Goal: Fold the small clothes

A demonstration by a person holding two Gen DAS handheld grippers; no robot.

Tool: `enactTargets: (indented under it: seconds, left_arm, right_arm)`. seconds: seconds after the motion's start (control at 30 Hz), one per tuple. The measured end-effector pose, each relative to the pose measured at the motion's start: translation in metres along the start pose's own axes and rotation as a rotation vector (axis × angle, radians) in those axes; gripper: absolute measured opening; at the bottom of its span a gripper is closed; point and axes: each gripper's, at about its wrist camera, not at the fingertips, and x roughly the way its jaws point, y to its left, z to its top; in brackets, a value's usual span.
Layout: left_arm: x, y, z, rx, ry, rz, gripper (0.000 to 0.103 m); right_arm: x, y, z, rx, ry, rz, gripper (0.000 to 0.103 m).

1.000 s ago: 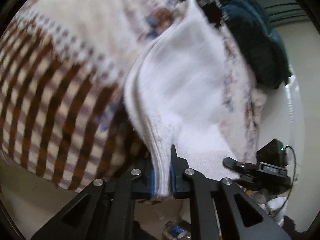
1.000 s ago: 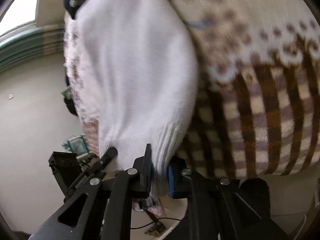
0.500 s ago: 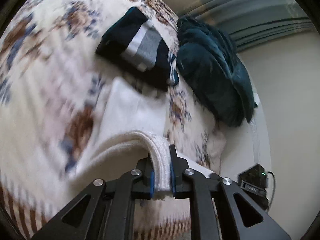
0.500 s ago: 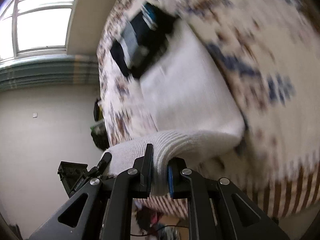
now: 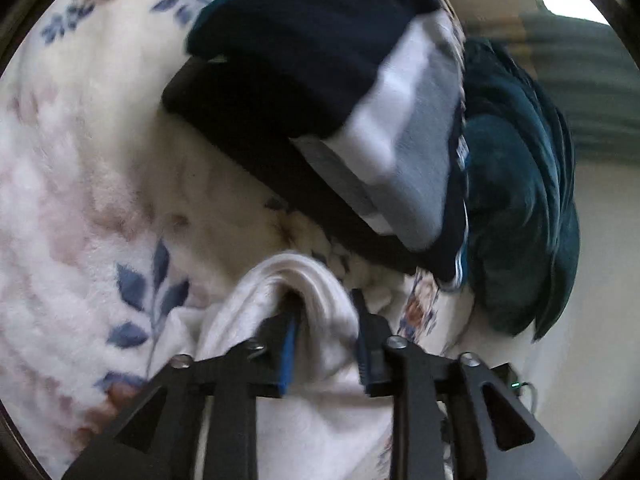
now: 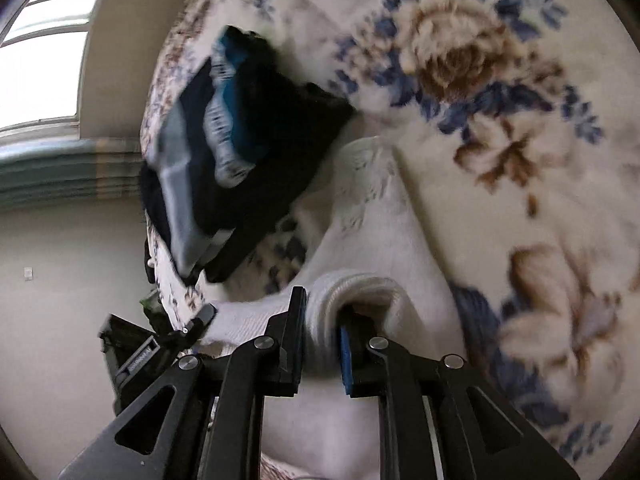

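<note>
We find the white knit garment [image 6: 372,216] lying doubled on the floral blanket [image 6: 500,92], its ribbed hem looped at the near end. The left tool [image 5: 326,312] has just been opening; its jaws stand apart with the hem loose between them. The right tool [image 6: 322,314] has also just been opening, the rib still between its pads. No writing is legible. The left view alone shows a teal cushion [image 5: 516,200]; both show the dark folded stack [image 5: 320,92].
</note>
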Motion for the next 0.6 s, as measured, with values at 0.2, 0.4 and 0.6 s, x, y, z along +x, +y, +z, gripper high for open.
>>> enactTargets:
  seconds: [0.2, 0.4, 0.6]
  left_arm:
    - [-0.014, 0.004, 0.008, -0.014, -0.058, -0.077, 0.06]
    - [-0.074, -0.006, -0.034, 0.179, -0.139, 0.037, 0.061]
    - [-0.12, 0.058, -0.154, 0.095, -0.157, 0.143, 0.061]
  right_arm:
    - [-0.003, 0.002, 0.023, -0.018, -0.032, 0.117, 0.086]
    - [-0.041, 0.008, 0.002, -0.187, -0.037, -0.048, 0.086]
    - [-0.034, -0.051, -0.042, -0.197, 0.097, -0.114, 0.09]
